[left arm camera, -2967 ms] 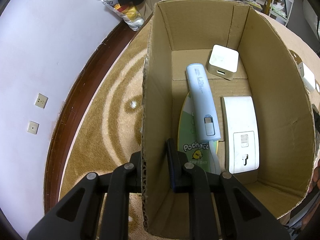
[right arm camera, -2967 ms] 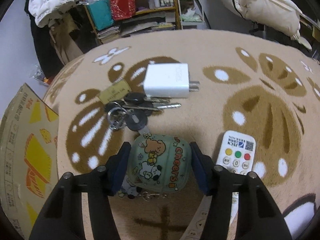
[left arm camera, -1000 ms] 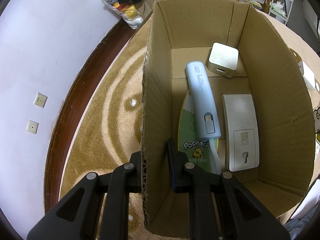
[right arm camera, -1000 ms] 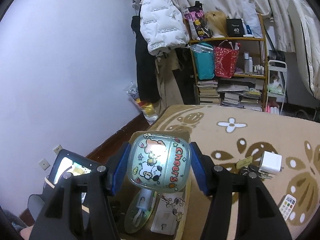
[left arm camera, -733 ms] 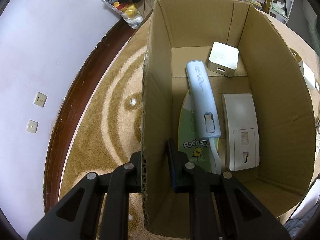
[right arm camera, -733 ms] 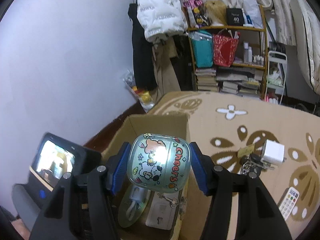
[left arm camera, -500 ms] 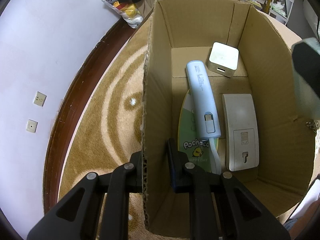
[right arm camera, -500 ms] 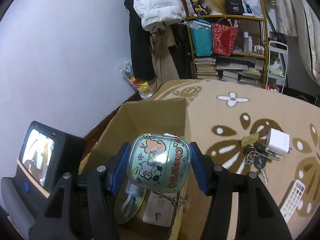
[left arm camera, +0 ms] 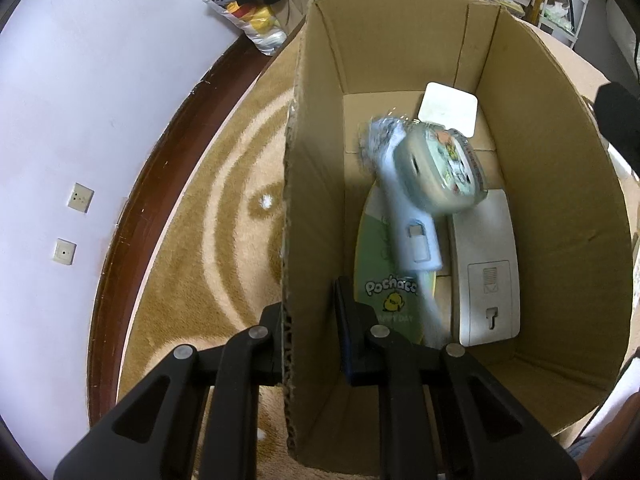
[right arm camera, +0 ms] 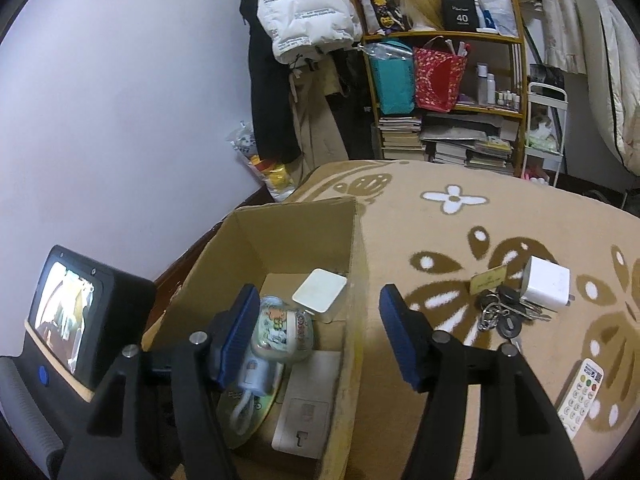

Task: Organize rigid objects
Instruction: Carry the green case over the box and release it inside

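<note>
My left tongs [left arm camera: 310,332] point steeply down and are clamped on the cardboard box [left arm camera: 560,208] at its near-left wall, one finger outside, one inside. My right tongs [right arm camera: 316,334] tilt down over the box's right wall, their jaws opening with nothing gripped between them. The green cartoon case [left arm camera: 442,170] is loose and blurred inside the box, over the pale blue handheld device [left arm camera: 414,236] and beside the flat white remote [left arm camera: 486,276], near the white cube [left arm camera: 448,108] at the far end.
</note>
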`<state>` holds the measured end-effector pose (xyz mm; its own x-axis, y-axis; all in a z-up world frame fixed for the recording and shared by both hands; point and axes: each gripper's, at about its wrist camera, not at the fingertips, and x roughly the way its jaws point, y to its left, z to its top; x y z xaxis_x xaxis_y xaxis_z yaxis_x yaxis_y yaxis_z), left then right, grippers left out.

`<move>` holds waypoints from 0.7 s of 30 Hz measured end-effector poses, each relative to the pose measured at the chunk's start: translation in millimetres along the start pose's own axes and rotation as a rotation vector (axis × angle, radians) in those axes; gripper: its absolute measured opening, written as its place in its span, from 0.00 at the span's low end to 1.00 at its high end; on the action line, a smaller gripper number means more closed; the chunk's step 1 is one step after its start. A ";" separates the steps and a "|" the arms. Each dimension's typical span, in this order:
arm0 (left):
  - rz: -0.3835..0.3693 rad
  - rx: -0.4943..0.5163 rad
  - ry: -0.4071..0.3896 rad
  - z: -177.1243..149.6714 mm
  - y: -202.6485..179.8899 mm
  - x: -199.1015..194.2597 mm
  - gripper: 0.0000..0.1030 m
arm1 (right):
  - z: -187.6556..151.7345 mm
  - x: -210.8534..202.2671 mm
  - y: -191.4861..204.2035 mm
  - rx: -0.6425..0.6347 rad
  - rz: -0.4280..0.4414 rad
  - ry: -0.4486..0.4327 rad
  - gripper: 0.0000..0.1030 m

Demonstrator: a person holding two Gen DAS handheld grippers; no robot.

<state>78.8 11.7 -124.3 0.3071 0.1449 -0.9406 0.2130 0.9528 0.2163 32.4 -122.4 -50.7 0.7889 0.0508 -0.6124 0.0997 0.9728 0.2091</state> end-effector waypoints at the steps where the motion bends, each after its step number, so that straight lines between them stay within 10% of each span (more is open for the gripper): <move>1: 0.002 0.000 0.000 0.2 -0.1 -0.1 0.16 | 0.2 -0.5 -1.7 0.003 -0.006 0.000 0.67; 21: 0.002 -0.002 0.006 2.8 -1.8 0.4 0.17 | -7.4 -9.5 -60.5 0.087 -0.274 0.020 0.98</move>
<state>81.2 9.3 -124.3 0.3017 0.1480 -0.9418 0.2103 0.9532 0.2172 14.4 -180.1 -63.2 0.7130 -0.2060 -0.6702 0.3599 0.9279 0.0977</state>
